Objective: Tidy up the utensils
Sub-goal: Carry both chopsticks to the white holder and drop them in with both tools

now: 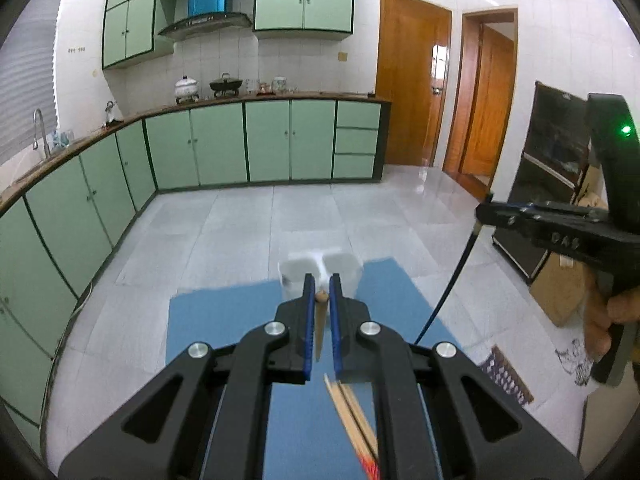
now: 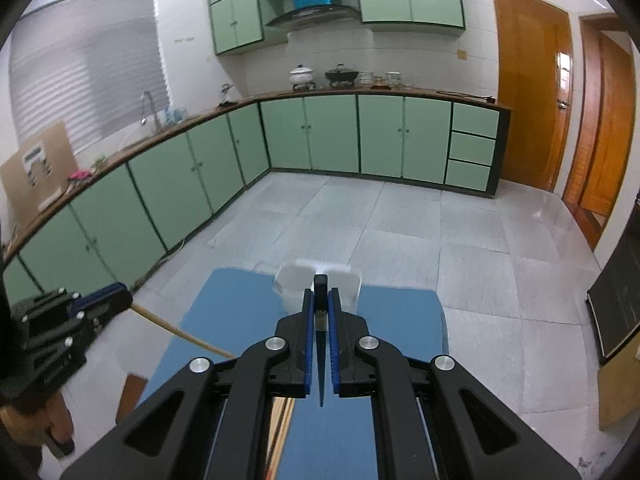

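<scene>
My left gripper (image 1: 321, 282) is shut on the round end of a wooden-handled utensil (image 1: 320, 320), which hangs down under the jaws. The right wrist view shows this gripper (image 2: 122, 300) at the left, with the wooden handle (image 2: 180, 334) slanting down to a flat wooden blade (image 2: 131, 394). My right gripper (image 2: 320, 296) is shut on a black-handled utensil (image 2: 320, 286). In the left wrist view that gripper (image 1: 483, 214) is at the right and its thin black utensil (image 1: 452, 284) dangles below. A white two-compartment holder (image 1: 344, 268) (image 2: 294, 280) stands on the blue mat (image 1: 224, 320) (image 2: 400, 320) ahead of both grippers. Wooden chopsticks (image 1: 352, 416) (image 2: 280, 424) lie on the mat.
Green base cabinets (image 1: 220, 148) line the far and left walls beyond a grey tiled floor (image 1: 240, 232). A black cabinet (image 1: 556, 152) and a cardboard box (image 1: 560, 292) stand at the right, near wooden doors (image 1: 412, 84). A patterned cloth (image 1: 508, 372) lies right of the mat.
</scene>
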A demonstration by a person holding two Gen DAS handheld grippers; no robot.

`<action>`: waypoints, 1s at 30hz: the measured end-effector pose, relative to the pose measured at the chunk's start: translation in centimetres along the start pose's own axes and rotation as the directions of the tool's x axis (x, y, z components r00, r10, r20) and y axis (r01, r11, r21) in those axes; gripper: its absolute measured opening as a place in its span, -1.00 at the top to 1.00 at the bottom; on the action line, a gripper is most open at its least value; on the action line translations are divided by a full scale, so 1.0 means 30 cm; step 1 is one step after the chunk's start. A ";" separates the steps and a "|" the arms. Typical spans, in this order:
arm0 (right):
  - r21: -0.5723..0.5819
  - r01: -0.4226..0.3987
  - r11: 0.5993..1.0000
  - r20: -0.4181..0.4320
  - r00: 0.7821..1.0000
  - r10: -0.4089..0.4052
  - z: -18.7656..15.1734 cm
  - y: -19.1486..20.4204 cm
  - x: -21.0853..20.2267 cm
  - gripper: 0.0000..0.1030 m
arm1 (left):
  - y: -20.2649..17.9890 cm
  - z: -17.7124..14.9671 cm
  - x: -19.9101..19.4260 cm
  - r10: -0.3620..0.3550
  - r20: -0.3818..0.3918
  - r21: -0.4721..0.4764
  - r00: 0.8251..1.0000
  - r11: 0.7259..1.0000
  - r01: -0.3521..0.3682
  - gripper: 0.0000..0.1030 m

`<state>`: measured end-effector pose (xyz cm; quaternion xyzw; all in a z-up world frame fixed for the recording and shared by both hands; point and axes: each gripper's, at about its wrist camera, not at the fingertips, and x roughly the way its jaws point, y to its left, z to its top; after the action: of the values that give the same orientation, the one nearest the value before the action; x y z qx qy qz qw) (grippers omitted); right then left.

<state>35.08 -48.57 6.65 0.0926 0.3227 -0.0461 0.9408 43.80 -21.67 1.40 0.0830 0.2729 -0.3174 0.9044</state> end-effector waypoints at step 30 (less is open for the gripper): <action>0.017 0.138 0.990 -0.080 0.987 -0.136 0.097 -0.120 0.649 0.88 | 0.166 0.337 0.643 0.073 -0.071 -0.105 0.995 0.991 -0.080 0.89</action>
<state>51.61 -53.21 -3.60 0.0827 0.3647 -0.1108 0.9208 63.87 -31.25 -0.78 0.0550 0.3163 -0.2644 0.9094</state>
